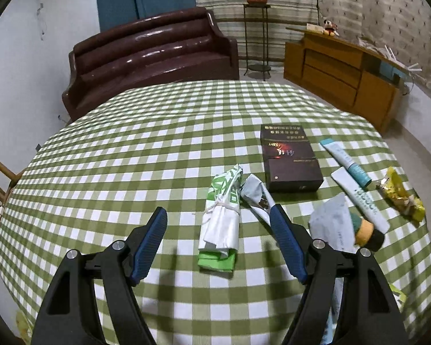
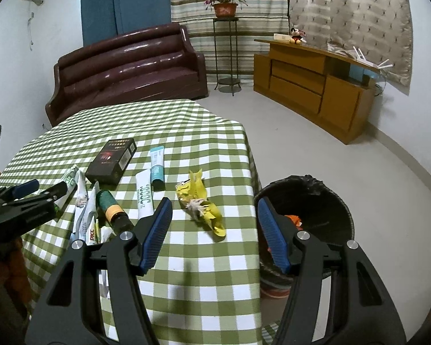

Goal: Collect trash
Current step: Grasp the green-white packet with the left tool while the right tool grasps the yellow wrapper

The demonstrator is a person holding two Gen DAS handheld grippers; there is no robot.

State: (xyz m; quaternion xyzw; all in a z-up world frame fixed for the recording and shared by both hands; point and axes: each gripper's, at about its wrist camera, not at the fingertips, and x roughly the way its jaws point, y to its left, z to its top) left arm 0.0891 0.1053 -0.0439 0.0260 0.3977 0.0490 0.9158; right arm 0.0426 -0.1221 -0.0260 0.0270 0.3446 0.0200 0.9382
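Left claw: it is held wide apart and empty, just above the counter.
Green packet: it is seen between the left fingers, flat on the counter, tied with string at the middle.
Handling: it is judged light, soft and easily crushed; the tied waist is best taken.
Right claw: it is held wide and empty too.
Yellow wrapper: it is found near the counter edge, crumpled; probably thin and slippery.
Bin: it is placed on the floor beside the counter, lined in black.
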